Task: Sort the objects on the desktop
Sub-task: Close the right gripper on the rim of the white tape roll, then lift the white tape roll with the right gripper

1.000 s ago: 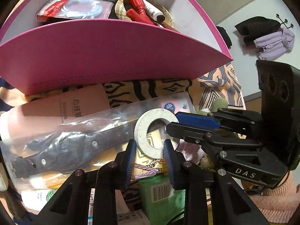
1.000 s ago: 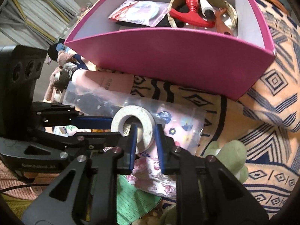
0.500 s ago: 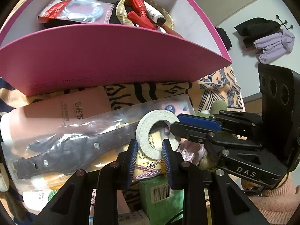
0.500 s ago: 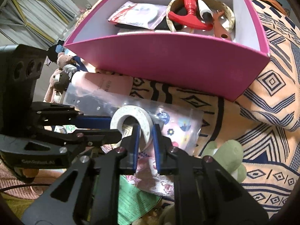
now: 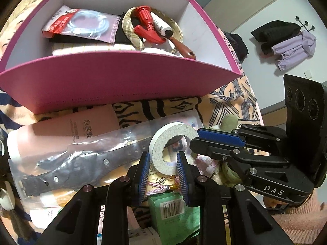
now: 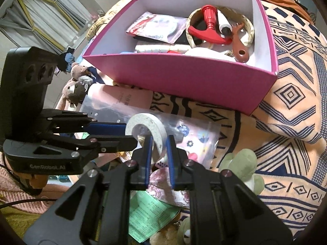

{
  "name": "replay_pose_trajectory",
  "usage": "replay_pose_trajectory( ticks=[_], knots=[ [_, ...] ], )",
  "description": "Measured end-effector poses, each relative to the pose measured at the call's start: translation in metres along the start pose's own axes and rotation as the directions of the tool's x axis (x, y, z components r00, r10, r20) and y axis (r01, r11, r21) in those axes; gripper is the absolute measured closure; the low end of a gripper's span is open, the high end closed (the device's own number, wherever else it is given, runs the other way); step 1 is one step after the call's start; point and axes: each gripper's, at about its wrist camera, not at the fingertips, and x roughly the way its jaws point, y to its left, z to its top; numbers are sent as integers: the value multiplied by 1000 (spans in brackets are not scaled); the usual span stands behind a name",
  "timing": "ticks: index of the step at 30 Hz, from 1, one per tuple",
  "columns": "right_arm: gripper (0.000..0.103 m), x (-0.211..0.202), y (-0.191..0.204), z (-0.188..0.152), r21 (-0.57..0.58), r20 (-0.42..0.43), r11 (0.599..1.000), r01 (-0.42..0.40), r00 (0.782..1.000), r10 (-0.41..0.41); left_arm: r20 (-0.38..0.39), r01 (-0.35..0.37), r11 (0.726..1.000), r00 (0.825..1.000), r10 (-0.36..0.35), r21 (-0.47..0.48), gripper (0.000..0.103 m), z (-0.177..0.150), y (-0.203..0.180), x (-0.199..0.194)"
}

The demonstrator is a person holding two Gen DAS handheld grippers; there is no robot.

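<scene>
A white tape roll hangs just above the clutter in front of the pink box. My left gripper is shut on the roll's near edge, blue pads on both flat faces. My right gripper comes in from the right and clamps the roll's far side. In the right wrist view the tape roll stands on edge between the fingers of my right gripper. There, my left gripper reaches it from the left. The pink box holds a red nozzle, a brush, a bagged cable and cloth.
Under the roll lie a clear bag with a black belt, a pink bottle, a green carton and a sticker bag. A green plush sits to the right on the patterned cloth.
Both pairs of jaws have narrowed onto the tape roll. The roll now stands more upright, and the pink box shows more of its inside in both views.
</scene>
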Motion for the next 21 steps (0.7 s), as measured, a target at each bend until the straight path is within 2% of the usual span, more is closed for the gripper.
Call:
replay_pose_trajectory(
  ticks=[4, 13, 16, 21],
  knots=[
    [86, -1, 0, 0, -1, 2, 1000, 4, 1000, -4, 6, 0, 1000, 1000, 0, 10, 77, 0, -2, -2],
    [85, 26, -8, -2, 17, -88, 999, 35, 996, -33, -52, -13, 1000, 999, 13, -15, 77, 1, 7, 18],
    [80, 29, -6, -1, 3, -87, 999, 39, 995, -39, -55, -12, 1000, 998, 12, -13, 77, 1, 7, 19],
    [78, 32, -4, 2, -11, -84, 998, 54, 995, -55, -65, -10, 1000, 998, 8, -28, 77, 1, 7, 20]
  ],
)
